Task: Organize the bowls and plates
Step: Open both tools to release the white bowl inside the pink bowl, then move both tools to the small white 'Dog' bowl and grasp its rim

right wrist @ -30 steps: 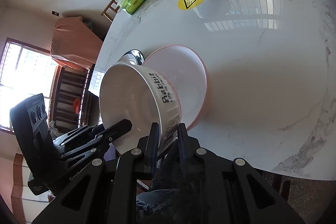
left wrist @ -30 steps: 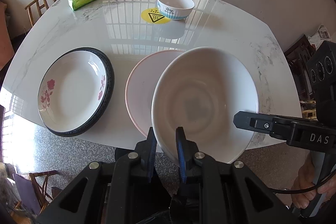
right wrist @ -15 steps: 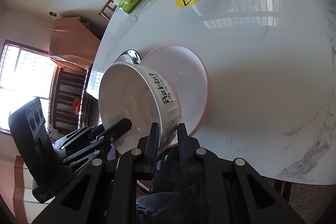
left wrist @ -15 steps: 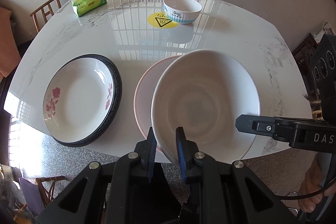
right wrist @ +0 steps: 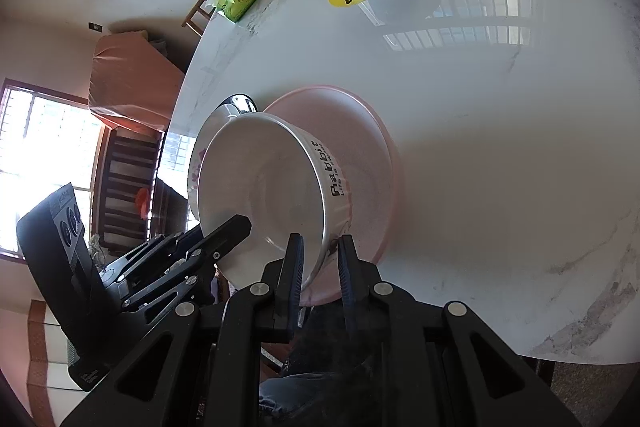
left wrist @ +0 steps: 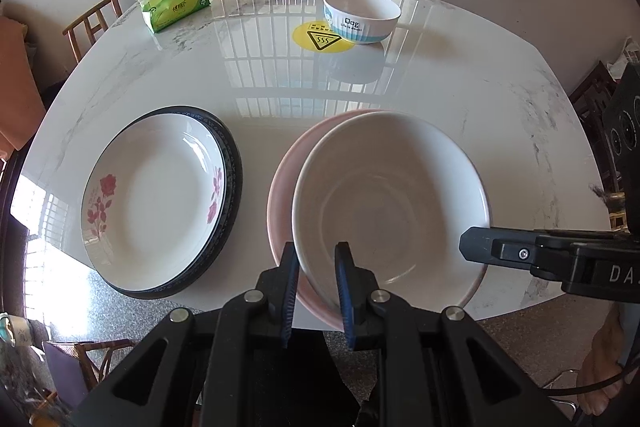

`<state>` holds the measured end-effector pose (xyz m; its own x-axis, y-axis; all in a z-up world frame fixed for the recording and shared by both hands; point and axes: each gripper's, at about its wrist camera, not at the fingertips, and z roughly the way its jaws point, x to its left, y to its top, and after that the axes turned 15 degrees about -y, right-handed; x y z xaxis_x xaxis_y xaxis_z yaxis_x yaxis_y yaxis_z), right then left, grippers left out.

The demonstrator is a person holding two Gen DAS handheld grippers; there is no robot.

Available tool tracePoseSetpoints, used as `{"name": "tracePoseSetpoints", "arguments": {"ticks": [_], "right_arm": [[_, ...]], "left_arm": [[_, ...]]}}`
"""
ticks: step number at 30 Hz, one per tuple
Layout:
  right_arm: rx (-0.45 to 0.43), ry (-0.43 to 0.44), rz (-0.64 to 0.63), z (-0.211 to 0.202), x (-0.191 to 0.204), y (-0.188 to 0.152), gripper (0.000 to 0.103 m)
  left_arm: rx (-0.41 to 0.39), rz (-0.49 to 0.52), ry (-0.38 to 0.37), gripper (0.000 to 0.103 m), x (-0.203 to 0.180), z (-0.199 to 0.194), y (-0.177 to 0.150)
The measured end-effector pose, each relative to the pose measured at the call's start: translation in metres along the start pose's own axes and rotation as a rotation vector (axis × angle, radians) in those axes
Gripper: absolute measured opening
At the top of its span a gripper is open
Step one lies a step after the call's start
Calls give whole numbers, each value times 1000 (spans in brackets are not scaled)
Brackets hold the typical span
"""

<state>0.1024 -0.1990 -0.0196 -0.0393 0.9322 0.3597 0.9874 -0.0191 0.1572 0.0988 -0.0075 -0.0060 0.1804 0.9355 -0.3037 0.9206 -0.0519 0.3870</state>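
Sunlit white marble bench [left wrist: 400, 87] fills the left wrist view, with wooden chairs and a window behind it. Going left to right there: at ten o'clock lies a green tissue pack [left wrist: 176, 7]. At nine o'clock a white rose-printed plate [left wrist: 154, 199] sits nested in a dark-rimmed plate [left wrist: 234, 167]. Near twelve o'clock a small "Dog" bowl [left wrist: 361, 15] stands partly on a yellow warning sticker [left wrist: 316, 39]. At centre the big white bowl [left wrist: 390, 203] sits over a pink plate [left wrist: 284, 187], tilted in the right wrist view, its "Rabbit" side toward the pink dish; whether its base already touches I cannot tell.

Both tools carry it. The left hand-held gripper [left wrist: 316, 279] is clamped on the near rim at six o'clock, one finger inside, one outside. The right hand-held gripper [right wrist: 320, 267] is likewise pinched on the rim; in the left view it reaches in from three o'clock.

By my judgement this is glazed ceramic: stiff, fairly heavy, slick under the pads and liable to chip. A rim pinch at opposite edges is the sensible hold, since the wall is too wide to span. Lowering should be level and slow, as a tilted bowl may slide on the smooth pink glaze or knock its edge.
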Motion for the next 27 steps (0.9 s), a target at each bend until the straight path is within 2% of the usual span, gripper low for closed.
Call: {"name": "tracePoseSetpoints", "arguments": {"ticks": [9,17,24,27], "right_arm": [[-15,-30,-5,-2,2,-1,17],[-36,-32,-21,-4,5,1,17],[-60,-40,-35,-6,6,4,19],[-90,-57,-51,-9,5,4,20]], "left_arm": [[-4,12,22,19,1,7,4],[-67,70,53,19,-9,-4,8],[-73,35,27,19,2,-10,17],[-79,36,42,21,4,-10,19]]}}
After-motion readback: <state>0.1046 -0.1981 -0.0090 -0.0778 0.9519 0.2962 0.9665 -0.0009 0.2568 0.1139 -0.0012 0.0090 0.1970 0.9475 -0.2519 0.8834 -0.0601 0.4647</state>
